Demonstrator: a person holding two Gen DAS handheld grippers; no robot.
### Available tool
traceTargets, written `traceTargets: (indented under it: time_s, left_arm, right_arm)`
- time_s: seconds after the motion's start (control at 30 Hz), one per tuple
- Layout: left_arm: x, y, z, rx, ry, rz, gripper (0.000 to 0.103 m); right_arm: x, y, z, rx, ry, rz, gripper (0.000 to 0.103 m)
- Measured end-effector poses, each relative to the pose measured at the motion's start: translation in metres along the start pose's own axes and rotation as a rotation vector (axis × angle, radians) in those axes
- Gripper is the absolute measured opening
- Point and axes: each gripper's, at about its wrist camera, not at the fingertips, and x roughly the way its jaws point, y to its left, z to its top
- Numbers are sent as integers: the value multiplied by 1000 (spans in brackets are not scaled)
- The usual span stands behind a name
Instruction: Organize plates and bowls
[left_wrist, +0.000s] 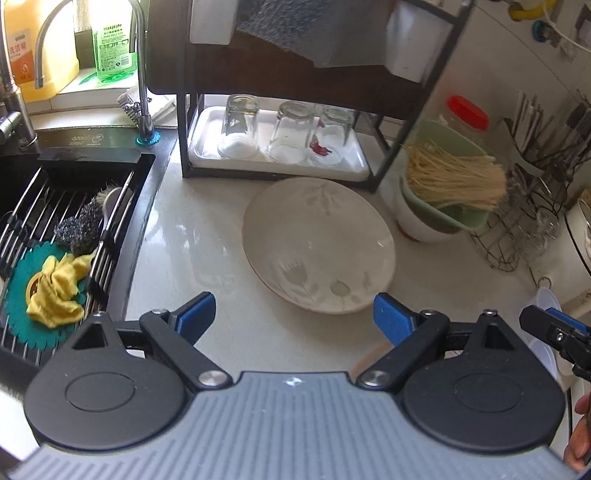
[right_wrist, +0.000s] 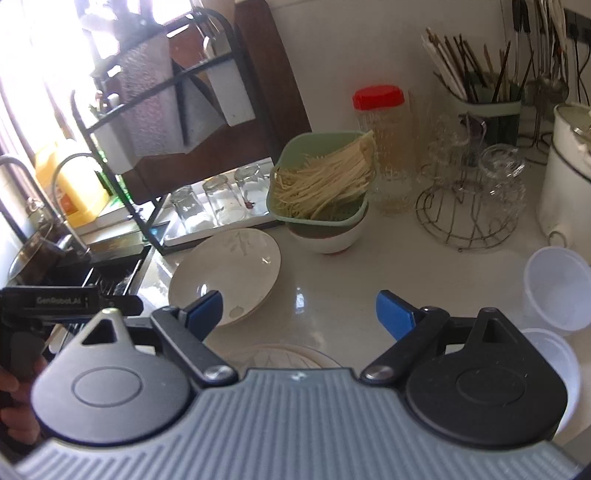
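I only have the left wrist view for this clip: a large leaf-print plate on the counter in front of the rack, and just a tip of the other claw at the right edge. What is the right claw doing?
Observer: The right claw is open, with nothing between its pads, above the counter.
Operator: Any dishes besides the large plate?
Observer: Yes, a second patterned plate lies just under the right claw, mostly hidden by the claw's body.
Operator: Any bowls?
Observer: Two translucent plastic bowls sit on the counter to that claw's right, one nearer the camera than the other.
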Motion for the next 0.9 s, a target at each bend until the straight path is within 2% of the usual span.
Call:
traceTargets:
  time_s: [0.1, 0.17, 0.27, 0.43, 0.47, 0.57, 0.63, 0.7, 0.83, 0.9]
  left_arm:
    - [16, 10, 16, 1, 16, -5, 94]
    - [27, 15, 24, 10, 32, -15, 94]
    - [44, 21, 33, 46, 43, -17, 94]
    - [78, 35, 48, 36, 80, -46, 93]
    - [86, 37, 51, 39, 89, -47, 93]
    - [106, 46, 62, 26, 136, -66, 84]
    - [118, 51, 69, 32, 143, -92, 81]
    - [131, 52, 74, 47, 164, -104, 70]
    - [153, 51, 80, 88, 175, -96, 65]
    - [160, 50, 83, 108, 176, -96, 59]
  right_arm:
    - [22, 5, 6, 27, 32, 4, 81]
    - [36, 7, 8, 41, 45, 2, 81]
    - [57, 12, 10, 61, 82, -6, 76]
    - [88, 19, 14, 77, 112, -22, 67]
    - [96, 19, 15, 88, 125, -21, 62]
    - [115, 20, 15, 120, 137, -20, 46]
    - [128, 20, 15, 141, 149, -21, 43]
    - [140, 22, 15, 146, 163, -25, 40]
    - [160, 25, 13, 135, 193, -40, 33]
    - [167, 24, 11, 142, 205, -51, 23]
